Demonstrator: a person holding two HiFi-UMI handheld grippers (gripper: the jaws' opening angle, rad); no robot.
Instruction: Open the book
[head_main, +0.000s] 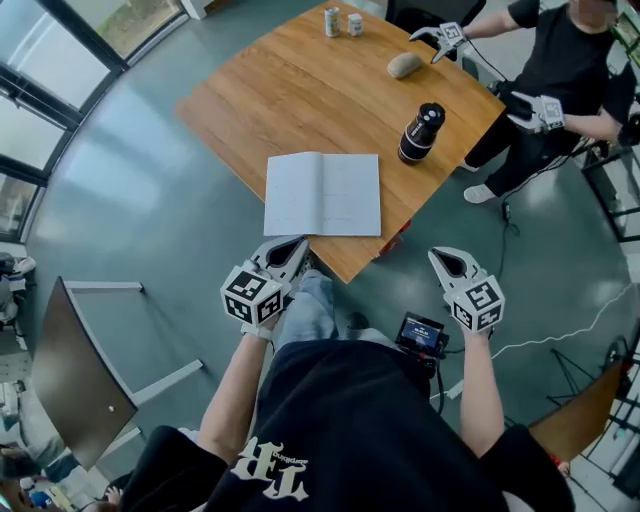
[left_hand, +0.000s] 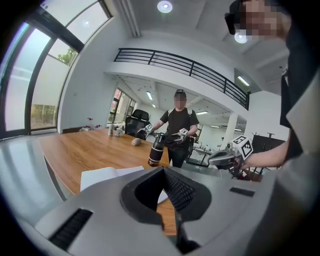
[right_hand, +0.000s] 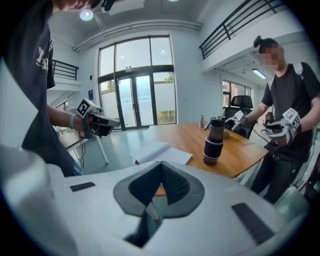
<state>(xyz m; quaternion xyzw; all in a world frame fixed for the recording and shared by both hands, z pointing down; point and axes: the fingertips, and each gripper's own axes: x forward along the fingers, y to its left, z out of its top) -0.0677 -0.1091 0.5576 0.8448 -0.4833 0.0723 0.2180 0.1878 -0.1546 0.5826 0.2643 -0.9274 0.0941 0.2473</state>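
While book (head_main: 322, 194) lies open | L gripper (head_main: 298, 245), R gripper (head_main: 438, 255) jaws clenched, empty

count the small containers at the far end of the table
2: a taller can and a shorter jar just to its right, standing close together near the far edge of the wooden table. None seem hidden.

Book (head_main: 322, 194) on table (head_main: 300, 90) (bottle (head_main: 421, 132) right)
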